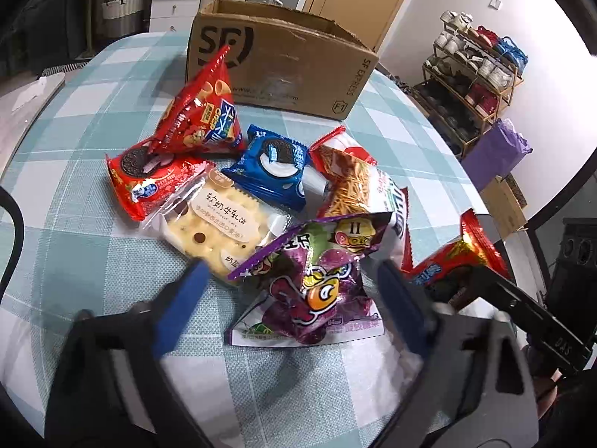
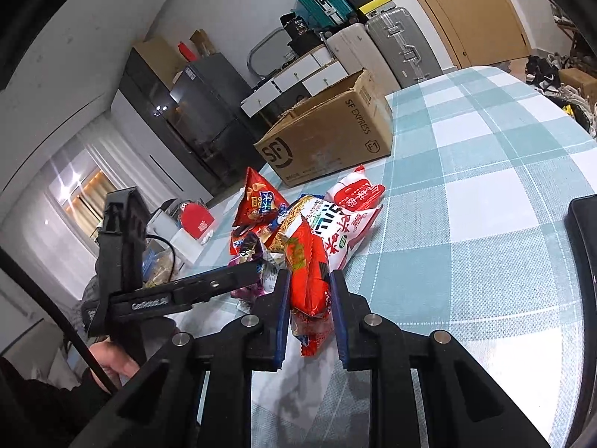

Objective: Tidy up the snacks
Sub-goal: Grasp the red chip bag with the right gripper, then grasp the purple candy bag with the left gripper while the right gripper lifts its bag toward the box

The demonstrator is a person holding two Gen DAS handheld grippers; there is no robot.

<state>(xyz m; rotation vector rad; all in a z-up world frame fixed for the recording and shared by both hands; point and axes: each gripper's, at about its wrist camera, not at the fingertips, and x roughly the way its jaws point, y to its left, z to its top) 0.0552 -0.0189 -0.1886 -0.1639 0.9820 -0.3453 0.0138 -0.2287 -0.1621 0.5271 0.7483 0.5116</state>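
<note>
Snacks still piled, box waiting

The right tool (image 2: 310,291) is clamping a red snack packet (image 2: 308,280); the left tool (image 1: 291,291) is straddling the purple candy bag (image 1: 313,280), pads apparently not pressing. Most snacks are lying on the worktop (image 1: 93,119) before the cardboard box (image 1: 276,63).

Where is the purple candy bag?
In the left wrist view, the purple candy bag lies on the checked tablecloth between the left gripper's open fingers, right of the cracker pack.

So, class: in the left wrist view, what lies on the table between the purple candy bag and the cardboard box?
Between the purple candy bag and the cardboard box lie the blue Oreo pack and the noodle snack bag; the left wrist view shows it.
</note>
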